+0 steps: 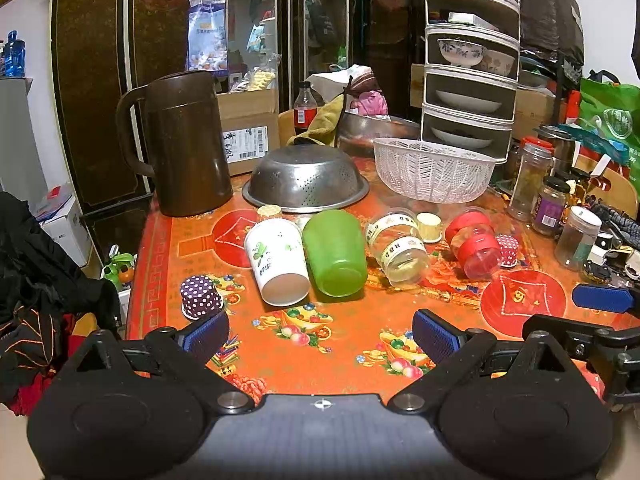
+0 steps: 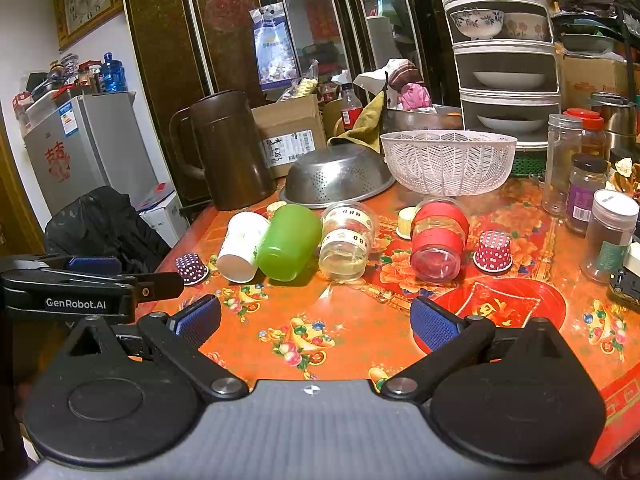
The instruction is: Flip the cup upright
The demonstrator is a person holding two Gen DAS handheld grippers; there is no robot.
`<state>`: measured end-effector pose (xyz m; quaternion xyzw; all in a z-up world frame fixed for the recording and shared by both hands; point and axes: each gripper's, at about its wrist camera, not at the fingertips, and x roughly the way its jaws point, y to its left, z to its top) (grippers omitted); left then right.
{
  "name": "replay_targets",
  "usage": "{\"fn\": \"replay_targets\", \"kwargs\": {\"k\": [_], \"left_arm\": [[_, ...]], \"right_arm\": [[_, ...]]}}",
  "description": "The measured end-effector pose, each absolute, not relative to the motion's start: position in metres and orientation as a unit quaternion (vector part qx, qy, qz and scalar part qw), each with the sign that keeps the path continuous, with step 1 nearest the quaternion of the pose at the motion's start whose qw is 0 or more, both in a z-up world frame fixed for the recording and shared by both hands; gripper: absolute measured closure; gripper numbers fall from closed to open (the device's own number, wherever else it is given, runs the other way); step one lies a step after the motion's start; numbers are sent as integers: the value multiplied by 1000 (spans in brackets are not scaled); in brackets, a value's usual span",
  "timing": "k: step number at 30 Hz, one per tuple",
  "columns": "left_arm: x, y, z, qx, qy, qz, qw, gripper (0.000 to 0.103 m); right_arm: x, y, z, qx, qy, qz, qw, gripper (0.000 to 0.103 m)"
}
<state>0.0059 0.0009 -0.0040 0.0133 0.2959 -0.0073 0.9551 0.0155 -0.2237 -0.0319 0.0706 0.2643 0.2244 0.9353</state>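
Several cups lie on their sides in a row on the red patterned table: a white paper cup, a green plastic cup, a clear cup with yellow bands and a clear cup with red bands. My left gripper is open and empty, near the table's front edge, short of the white and green cups. My right gripper is open and empty, in front of the banded cups.
Small dotted paper cups stand upside down at the left and right. Behind the row are a brown jug, an overturned steel colander, a white basket and jars at the right.
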Motion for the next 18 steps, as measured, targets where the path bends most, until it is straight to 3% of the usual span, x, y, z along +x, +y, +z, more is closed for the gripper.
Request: {"fn": "replay_targets", "kwargs": {"k": [18], "left_arm": [[8, -5, -4, 17, 301, -5, 954, 4]], "right_arm": [[14, -225, -32, 72, 266, 224, 935, 1]]}}
